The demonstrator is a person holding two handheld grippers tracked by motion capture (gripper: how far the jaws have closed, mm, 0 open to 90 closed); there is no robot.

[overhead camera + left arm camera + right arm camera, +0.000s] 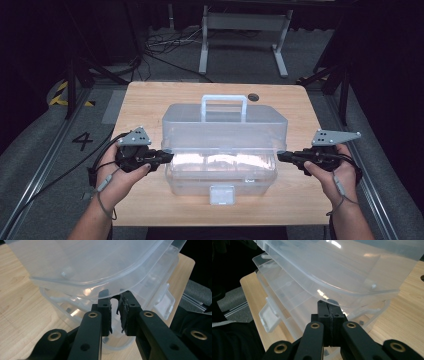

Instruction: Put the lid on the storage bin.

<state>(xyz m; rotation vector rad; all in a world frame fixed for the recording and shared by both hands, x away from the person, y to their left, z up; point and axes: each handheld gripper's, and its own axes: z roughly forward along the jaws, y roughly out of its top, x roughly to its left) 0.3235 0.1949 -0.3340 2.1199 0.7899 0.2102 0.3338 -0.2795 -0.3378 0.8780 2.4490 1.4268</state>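
- A clear plastic storage box [222,150] sits in the middle of the high view on a light wooden table [295,105], its hinged lid [225,127] raised at the front so a gap shows above the base [220,175]
- The left gripper [167,156] meets the box at the lid's left end; in the left gripper view its pads [106,312] stand a little apart with a thin tab of the lid's rim [113,305] between them, so it looks pinched on that edge
- The right gripper [281,156] meets the lid's right end; in the right gripper view its jaws are pressed together just under the rim [352,293], and whether any plastic is caught between them I cannot tell
- A white latch [222,194] hangs at the front centre of the base, undone; a carry handle [223,106] stands on top towards the upper centre
- Judged from the thin see-through walls, the box is light and a bit flexible, so the lid may twist if one end is lifted faster than the other
- The plastic looks smooth and glossy, likely slippery under the pads; the rim at each end is the sensible place to hold, gripped evenly, not hard enough to crack it
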